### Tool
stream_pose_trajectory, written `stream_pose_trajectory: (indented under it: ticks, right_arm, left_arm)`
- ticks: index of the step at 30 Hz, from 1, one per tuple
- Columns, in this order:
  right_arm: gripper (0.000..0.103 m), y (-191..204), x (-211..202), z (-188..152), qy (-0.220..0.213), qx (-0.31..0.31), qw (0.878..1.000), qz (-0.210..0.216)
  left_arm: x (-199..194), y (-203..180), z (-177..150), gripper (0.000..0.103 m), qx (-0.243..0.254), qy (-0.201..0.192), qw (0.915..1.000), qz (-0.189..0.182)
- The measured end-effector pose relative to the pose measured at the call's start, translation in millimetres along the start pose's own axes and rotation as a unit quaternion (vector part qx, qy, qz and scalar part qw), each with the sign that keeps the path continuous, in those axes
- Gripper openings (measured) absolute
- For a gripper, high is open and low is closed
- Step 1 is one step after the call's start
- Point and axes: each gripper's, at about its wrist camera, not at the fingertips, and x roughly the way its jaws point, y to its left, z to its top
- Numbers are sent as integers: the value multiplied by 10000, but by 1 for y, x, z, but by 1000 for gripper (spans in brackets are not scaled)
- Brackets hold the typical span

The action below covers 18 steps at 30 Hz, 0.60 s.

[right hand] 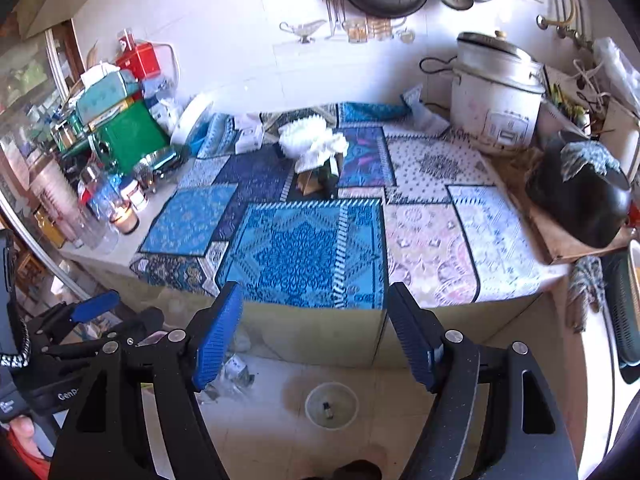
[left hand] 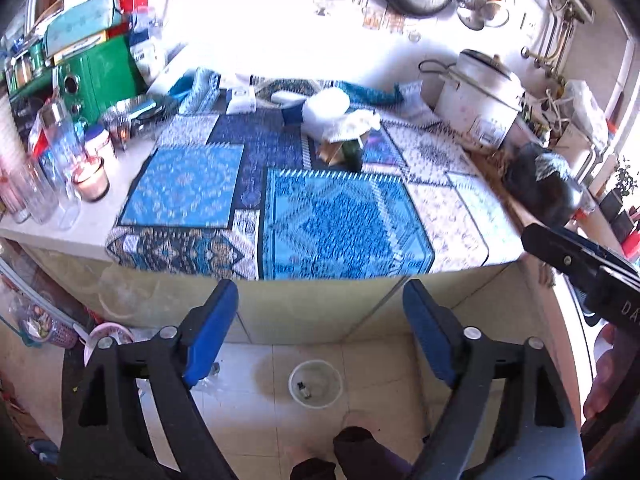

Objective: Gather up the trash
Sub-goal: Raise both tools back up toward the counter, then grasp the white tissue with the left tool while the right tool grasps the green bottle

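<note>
A: What is seen at the left?

B: A green metal box (right hand: 128,136) and clear glass jars (left hand: 48,176) are crowded at the far left of the counter. The left gripper (left hand: 320,332) is held with its blue pads spread wide and nothing between them.

A: And the trash?

B: A heap of crumpled white paper, a brown card scrap and a dark green wrapper (right hand: 320,160) is found at the far middle of the blue patterned mat (right hand: 304,252), beside a white frilled paper wad (right hand: 298,136). On the floor below, a clear round plastic tub (right hand: 331,406) with a small dark item inside is placed near the counter's front.

A: How does the heap lie from the jaws?

B: It lies straight ahead and beyond both pairs, well apart from them. The right gripper (right hand: 314,336) is likewise spread and empty. Neither hand can be judged clearly nearer, and the heap's long axis cannot be told

A: Further right?

B: A white rice cooker (right hand: 496,100) and a black rounded bag (right hand: 580,200) are set there
</note>
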Motion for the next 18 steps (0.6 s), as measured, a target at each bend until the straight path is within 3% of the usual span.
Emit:
stream_pose_trajectory:
  ticks: [8, 18]
  right_arm:
    - [71, -12, -4, 43, -295, -7, 9995, 57]
    - [71, -55, 46, 115, -184, -229, 9989, 362]
  left_arm:
    - [-1, -14, 55, 85, 80, -367, 9993, 79]
    - [62, -27, 137, 85, -233, -328, 9987, 319]
